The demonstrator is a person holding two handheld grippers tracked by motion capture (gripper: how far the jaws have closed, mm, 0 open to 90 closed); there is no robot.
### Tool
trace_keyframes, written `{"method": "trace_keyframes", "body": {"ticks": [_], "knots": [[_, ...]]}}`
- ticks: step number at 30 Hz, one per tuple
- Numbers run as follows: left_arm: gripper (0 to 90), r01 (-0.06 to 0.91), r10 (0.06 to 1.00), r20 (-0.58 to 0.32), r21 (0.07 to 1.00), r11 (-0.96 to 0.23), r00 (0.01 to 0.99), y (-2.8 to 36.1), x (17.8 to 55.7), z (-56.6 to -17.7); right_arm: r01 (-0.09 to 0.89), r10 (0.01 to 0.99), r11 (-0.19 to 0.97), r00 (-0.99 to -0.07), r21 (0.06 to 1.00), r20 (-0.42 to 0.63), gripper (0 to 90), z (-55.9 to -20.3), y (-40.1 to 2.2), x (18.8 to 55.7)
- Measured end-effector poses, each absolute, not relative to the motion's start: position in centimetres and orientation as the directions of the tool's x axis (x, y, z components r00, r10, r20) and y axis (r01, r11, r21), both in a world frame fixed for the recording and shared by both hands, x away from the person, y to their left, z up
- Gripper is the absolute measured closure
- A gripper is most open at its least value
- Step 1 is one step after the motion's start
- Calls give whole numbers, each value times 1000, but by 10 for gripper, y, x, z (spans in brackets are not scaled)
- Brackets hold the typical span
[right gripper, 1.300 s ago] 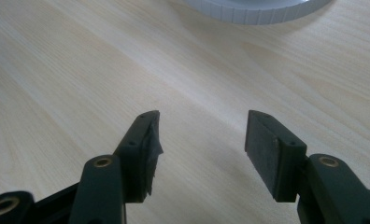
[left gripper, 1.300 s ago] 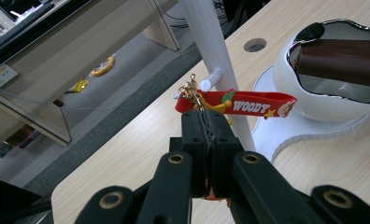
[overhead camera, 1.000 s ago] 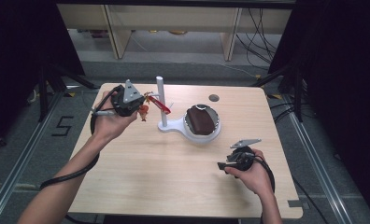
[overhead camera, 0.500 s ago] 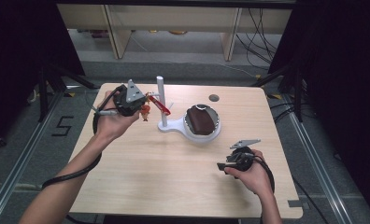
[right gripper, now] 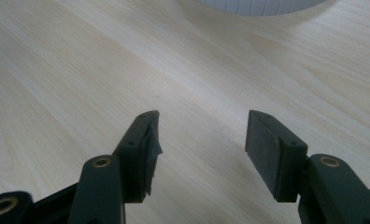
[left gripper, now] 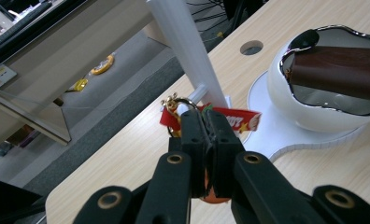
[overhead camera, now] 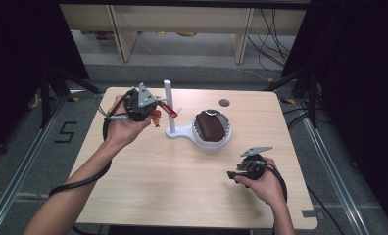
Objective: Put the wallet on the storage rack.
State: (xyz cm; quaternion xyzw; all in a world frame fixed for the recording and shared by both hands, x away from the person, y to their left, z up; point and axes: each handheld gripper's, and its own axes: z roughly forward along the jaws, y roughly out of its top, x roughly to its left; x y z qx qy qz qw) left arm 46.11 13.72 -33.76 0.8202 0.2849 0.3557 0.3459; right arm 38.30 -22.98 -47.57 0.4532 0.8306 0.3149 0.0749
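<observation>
A keychain with a red tag (left gripper: pixel 230 119), a gold ring (left gripper: pixel 174 100) and an orange charm (overhead camera: pixel 156 117) hangs from my left gripper (left gripper: pixel 204 116), whose jaws are shut on it. In the high view the left gripper (overhead camera: pixel 157 108) holds it just left of the white stand's upright post (overhead camera: pixel 168 95), with the red tag (overhead camera: pixel 168 110) touching or crossing the post. A small peg (left gripper: pixel 199 91) sticks out of the post (left gripper: pixel 183 42) right behind the ring. My right gripper (overhead camera: pixel 231 174) rests low near the table's front right, open and empty (right gripper: pixel 202 130).
The stand's white base runs into a round bowl (overhead camera: pixel 226 139) holding a brown leather pouch (overhead camera: pixel 210 126), also seen in the left gripper view (left gripper: pixel 342 70). A cable hole (overhead camera: pixel 224 103) lies behind the bowl. Bare wood table (overhead camera: pixel 172 186) spreads in front; shelving stands beyond the far edge.
My left gripper has carried the keychain a little to the right, up against the post. The right gripper has barely moved.
</observation>
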Motion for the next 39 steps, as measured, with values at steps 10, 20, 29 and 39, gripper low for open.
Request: {"method": "trace_keyframes", "body": {"ticks": [10,20,29,39], "knots": [[870,214,705,392,766,-606,590,137,461,-341,721,808,379,-563,580,172,455,-476,-231,382],[868,206,698,401,763,-613,594,136,462,-343,710,803,388,-574,588,163,454,-476,-231,382],[864,202,690,411,755,-624,596,134,464,-346,719,809,379,-563,582,170,451,-476,-232,382],[864,204,691,410,755,-623,596,131,468,-349,714,805,385,-569,585,166,448,-476,-232,381]]}}
